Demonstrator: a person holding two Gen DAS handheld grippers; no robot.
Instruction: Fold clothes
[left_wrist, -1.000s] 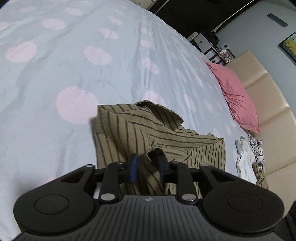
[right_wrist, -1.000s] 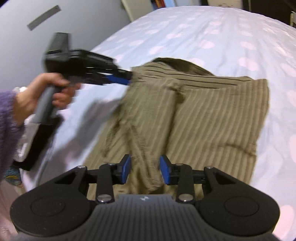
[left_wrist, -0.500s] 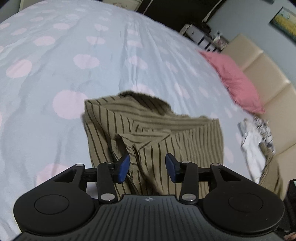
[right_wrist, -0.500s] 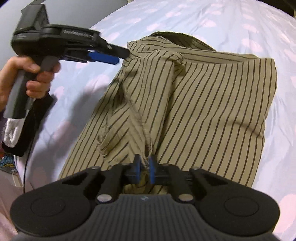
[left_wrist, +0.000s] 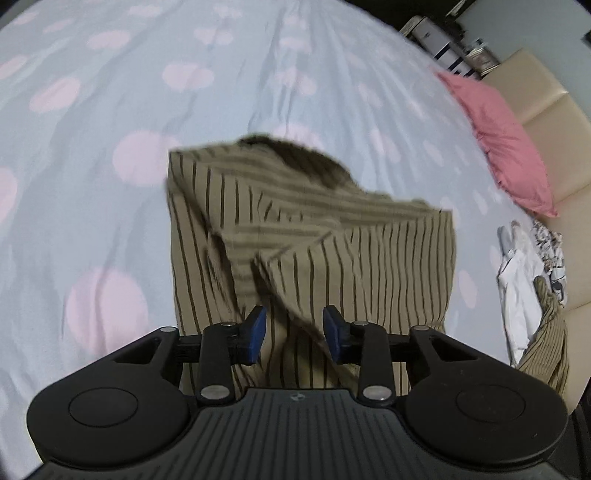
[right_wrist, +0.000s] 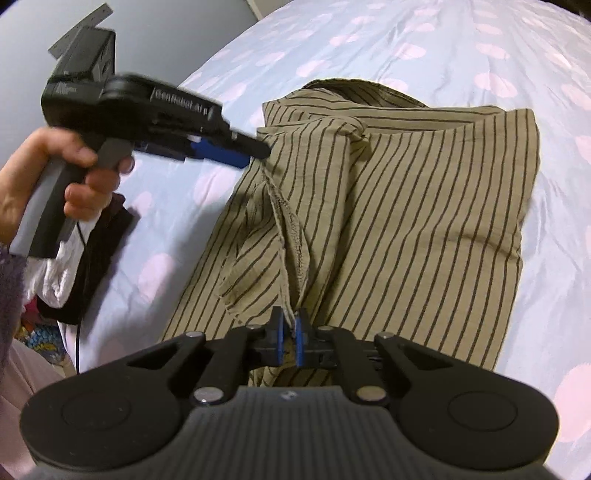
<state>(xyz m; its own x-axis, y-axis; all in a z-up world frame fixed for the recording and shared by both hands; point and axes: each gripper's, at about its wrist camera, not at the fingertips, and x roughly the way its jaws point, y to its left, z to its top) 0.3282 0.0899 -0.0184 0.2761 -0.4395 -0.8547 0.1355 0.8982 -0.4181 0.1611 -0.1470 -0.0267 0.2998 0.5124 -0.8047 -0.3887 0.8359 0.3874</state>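
Two grippers over striped shirt (right_wrist: 424, 206), spread on dotted bed sheet (left_wrist: 110, 110); right gripper (right_wrist: 290, 338) pinching a loose hem edge; left gripper (left_wrist: 293, 330) spread, empty, near collar; mid-fold, seemingly; next: carrying pinched edge across, laying flat.

Pale blue bedsheet (left_wrist: 110, 110) dotted with pink circles. Pink pillow (left_wrist: 506, 136) up against beige padded headboard (left_wrist: 546, 96). White drawer unit (left_wrist: 439, 48) beyond, blurred. Black-and-white folded stack (right_wrist: 85, 251) at bed edge.
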